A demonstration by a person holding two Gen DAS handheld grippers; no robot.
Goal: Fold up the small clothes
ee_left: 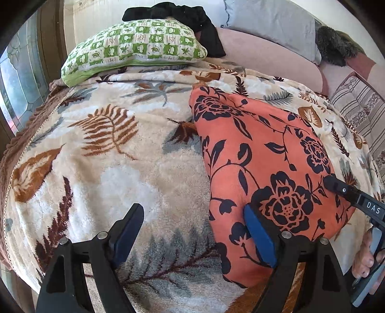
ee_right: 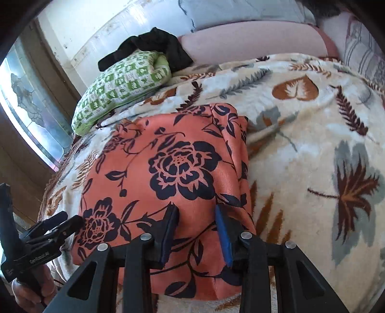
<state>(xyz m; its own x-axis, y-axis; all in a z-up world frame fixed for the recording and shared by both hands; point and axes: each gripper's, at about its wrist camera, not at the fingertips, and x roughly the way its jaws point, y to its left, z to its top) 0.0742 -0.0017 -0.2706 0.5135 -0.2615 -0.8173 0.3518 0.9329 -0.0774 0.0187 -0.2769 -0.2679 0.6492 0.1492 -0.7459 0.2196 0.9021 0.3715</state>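
A: Orange satin cloth with dark navy flower print (ee_left: 264,168) folded flat on fleecy cream leaf-print blanket (ee_left: 120,168), right of centre in left view, centre-left in right view.

B: Left gripper (ee_left: 195,231) jaws spread wide, one pad over cloth edge, nothing pinched. Right gripper (ee_right: 196,221) jaws apart above cloth (ee_right: 168,168).

A: Surroundings?

B: Green-and-white checked cushion (ee_left: 134,48) upper left; crumpled black garment (ee_left: 182,19) on it.

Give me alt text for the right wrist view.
A folded orange cloth with dark floral print lies on a leaf-patterned blanket, with the open right gripper over its near part. The left gripper is at the cloth's left edge; a green checked pillow sits behind.
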